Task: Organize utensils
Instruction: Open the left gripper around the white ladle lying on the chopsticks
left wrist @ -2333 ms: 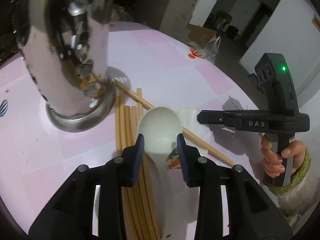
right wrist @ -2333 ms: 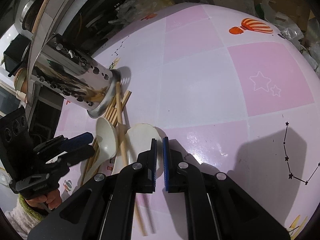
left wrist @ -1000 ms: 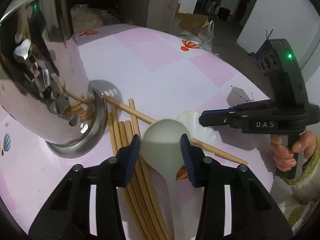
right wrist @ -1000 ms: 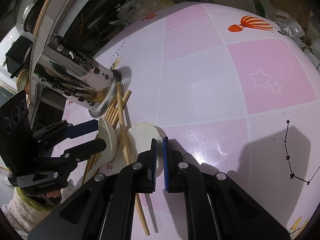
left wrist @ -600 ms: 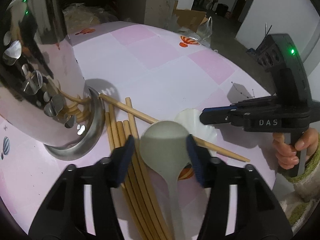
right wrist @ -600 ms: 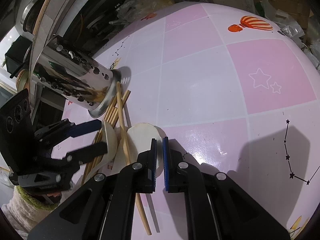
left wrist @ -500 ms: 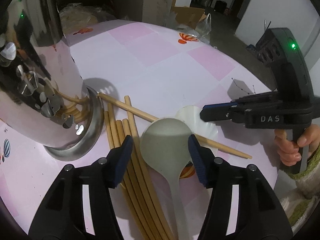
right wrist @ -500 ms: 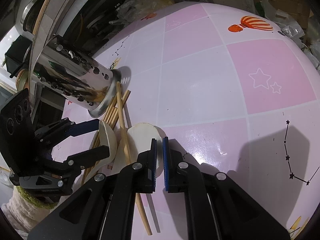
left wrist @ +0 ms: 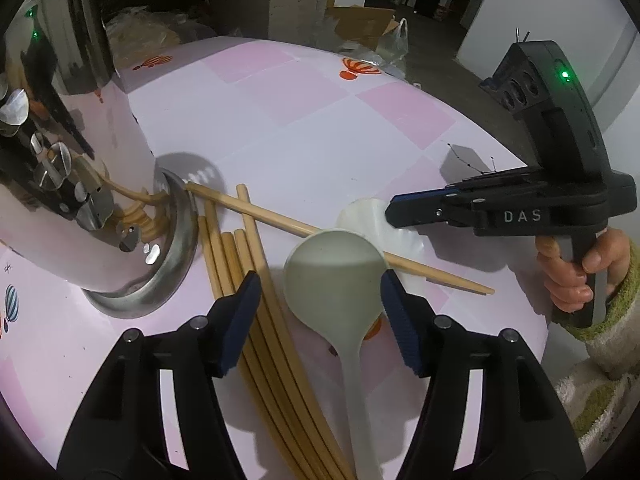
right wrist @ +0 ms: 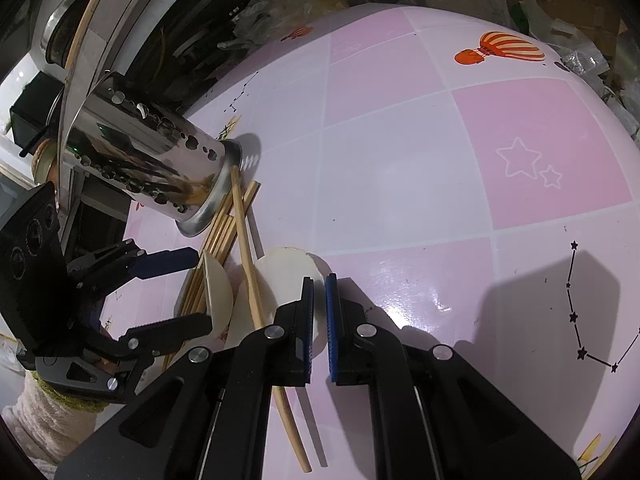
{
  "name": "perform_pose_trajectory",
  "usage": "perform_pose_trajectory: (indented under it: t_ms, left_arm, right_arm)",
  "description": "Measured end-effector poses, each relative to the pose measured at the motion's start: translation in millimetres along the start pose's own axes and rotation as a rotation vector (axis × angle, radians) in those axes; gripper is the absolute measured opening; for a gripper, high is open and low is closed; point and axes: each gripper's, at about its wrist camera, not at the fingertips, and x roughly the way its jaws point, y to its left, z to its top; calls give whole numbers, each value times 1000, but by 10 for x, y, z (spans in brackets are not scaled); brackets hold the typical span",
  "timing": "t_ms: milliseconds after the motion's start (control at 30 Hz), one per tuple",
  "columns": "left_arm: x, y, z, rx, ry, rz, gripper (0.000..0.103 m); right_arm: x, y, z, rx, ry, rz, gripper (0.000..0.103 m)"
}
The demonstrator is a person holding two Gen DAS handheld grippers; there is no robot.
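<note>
A pink-and-white checked tabletop (left wrist: 288, 120) carries everything we see. Our left gripper (left wrist: 320, 300) has its jaws spread wide around the bowl of a pale spoon (left wrist: 336, 276), which lies on the chopsticks (left wrist: 256, 320) with neither pad touching it. Our right gripper (right wrist: 319, 312) has its jaws nearly closed on nothing, above a second spoon (right wrist: 280, 276) crossed by one chopstick (left wrist: 340, 236), with the steel holder (left wrist: 80, 168) standing just beyond.

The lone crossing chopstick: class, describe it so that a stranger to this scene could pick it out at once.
Start at the shiny perforated steel holder standing on the pink checked tablecloth. A bundle of wooden chopsticks lies side by side at its base. The lone chopstick alone runs slantwise from the base, across the bundle and the white spoon.
</note>
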Motion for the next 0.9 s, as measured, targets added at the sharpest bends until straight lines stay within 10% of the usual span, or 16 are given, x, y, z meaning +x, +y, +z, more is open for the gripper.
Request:
perform_pose_trajectory:
  t_ms: [900]
  left_arm:
    - [-63,-67,-40,-13,-32,-83,63]
  right_arm:
    - [-14,10,-8,-4,-12,-10,6]
